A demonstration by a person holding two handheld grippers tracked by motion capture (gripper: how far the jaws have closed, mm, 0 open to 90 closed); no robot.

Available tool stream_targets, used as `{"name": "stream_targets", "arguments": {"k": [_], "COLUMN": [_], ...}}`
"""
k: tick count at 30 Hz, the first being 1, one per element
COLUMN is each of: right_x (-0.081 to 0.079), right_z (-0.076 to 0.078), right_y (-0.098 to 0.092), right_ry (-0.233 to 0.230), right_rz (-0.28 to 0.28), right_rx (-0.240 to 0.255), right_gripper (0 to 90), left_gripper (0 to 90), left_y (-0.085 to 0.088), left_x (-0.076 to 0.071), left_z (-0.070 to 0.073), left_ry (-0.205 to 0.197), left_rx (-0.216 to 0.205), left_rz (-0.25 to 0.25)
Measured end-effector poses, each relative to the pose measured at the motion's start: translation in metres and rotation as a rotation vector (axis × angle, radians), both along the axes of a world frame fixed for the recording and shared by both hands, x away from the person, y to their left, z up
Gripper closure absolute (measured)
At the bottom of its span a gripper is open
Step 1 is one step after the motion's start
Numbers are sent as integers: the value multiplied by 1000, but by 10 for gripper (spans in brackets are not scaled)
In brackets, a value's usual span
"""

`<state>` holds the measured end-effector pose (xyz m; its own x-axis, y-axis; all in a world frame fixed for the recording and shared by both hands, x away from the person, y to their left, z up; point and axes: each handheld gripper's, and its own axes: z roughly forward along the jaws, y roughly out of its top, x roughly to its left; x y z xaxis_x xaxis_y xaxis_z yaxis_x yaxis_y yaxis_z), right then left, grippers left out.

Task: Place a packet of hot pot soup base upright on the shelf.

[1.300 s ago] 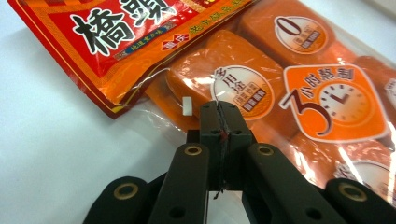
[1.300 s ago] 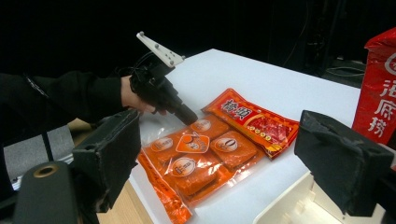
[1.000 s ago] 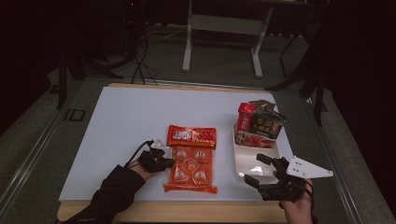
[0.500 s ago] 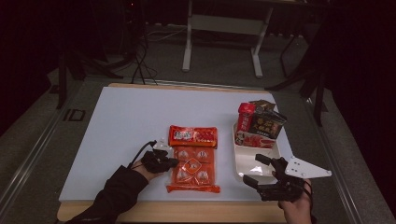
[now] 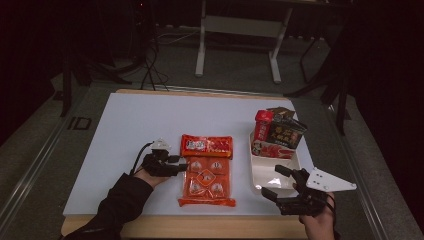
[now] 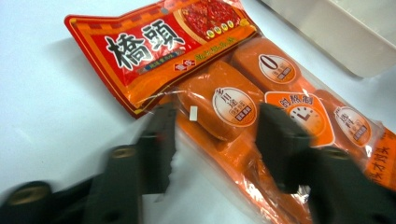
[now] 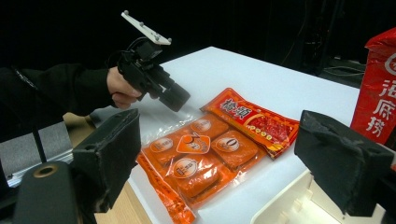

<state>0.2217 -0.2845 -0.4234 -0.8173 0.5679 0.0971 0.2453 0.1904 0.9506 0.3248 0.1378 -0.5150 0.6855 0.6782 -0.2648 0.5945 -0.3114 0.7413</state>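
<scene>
Orange snack pack [image 5: 206, 170] lies flat near-centre on the white table [image 5: 125, 130], not lifted. Left gripper [image 5: 172, 165], jaws spread, straddles its left edge. Right gripper [image 5: 276, 182] idles with jaws apart at the near right by the white tray [image 5: 280, 162]. Farther right, red packets [image 5: 277, 131] already in the tray.

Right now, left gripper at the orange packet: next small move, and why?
Probably ease the left gripper a little further onto the orange seasoning packet, then close. In the left gripper view its jaws stand open, straddling the packet's near edge without pinching it. The packet lies flat on the white table, beside the white tray, and the right gripper hangs open over the tray's near end.
</scene>
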Motion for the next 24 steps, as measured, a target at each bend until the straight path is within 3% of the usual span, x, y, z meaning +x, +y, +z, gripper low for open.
{"name": "stream_targets", "arguments": {"k": [2,12,17,24], "right_x": [0,-2,-2,-2], "right_z": [0,1,0,-4], "right_y": [0,0,0,5], "right_ry": [-6,-27,-33,-28], "right_rz": [-1,-5,-14,-6], "right_rx": [-1,8,10,-13], "right_gripper": [144,142,141,140], "left_gripper": [400,320,299,287], "left_y": [1,4,10,16], "left_x": [1,13,25,41], "left_z": [2,6,3,-3], "left_ry": [0,-6,0,22], "left_rx": [14,51,51,36], "left_rz": [1,39,84,108]}}
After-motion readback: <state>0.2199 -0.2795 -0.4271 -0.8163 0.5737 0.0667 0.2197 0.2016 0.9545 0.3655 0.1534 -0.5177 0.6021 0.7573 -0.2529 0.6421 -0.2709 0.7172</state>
